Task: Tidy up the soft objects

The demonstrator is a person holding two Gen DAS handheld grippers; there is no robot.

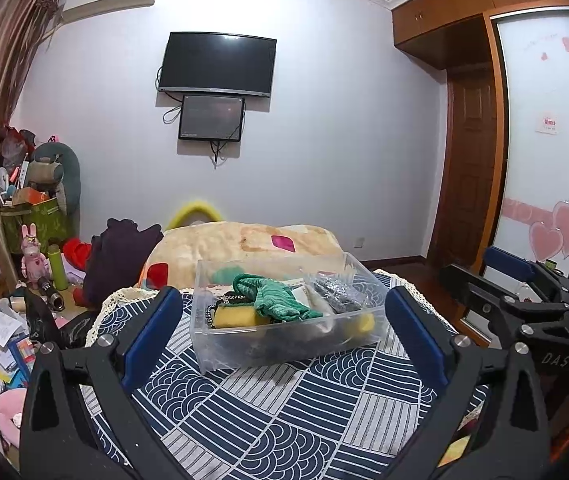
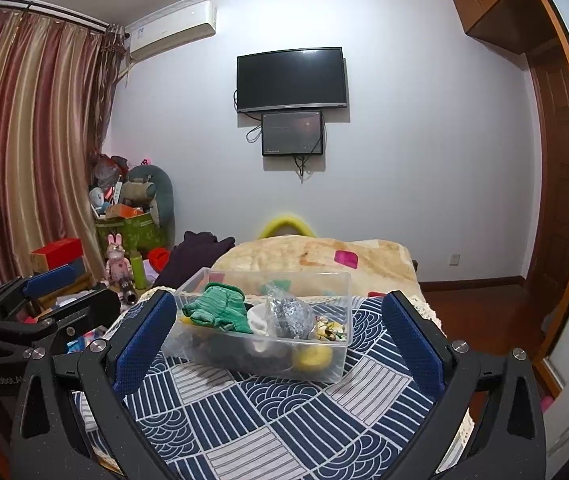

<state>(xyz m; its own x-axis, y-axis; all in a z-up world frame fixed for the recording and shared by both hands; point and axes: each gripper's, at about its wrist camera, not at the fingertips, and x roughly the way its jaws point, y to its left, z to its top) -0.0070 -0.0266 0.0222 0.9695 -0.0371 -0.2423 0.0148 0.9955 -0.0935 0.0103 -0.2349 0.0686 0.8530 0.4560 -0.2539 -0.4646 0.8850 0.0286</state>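
Both my claws hang released, holding nothing: the left gripper point(image 1: 284, 316) and the right gripper point(image 2: 280, 328) each have their blue pads spread wide, with the clear plastic bin point(image 1: 268, 354) showing between them. The bin sits on the table, on a navy and white patterned cloth point(image 2: 284, 412), a little way ahead of my fingers and not touching them. Inside it are the soft things I have to sort: a green knitted cloth point(image 1: 274, 294) draped on top, a yellow sponge point(image 1: 234, 316) under it toward the left, a crinkly bag of something grey point(image 2: 290, 314) to the right, and something white and soft beside that which I cannot make out. I judge all of it to be light and limp; the green cloth will sag and trail, so I would pinch it at a bunched fold near its middle, not at a corner. The sponge should squash and spring back, so a gentle squeeze across its short sides will do. The bag looks slippery and is best taken at its gathered top.
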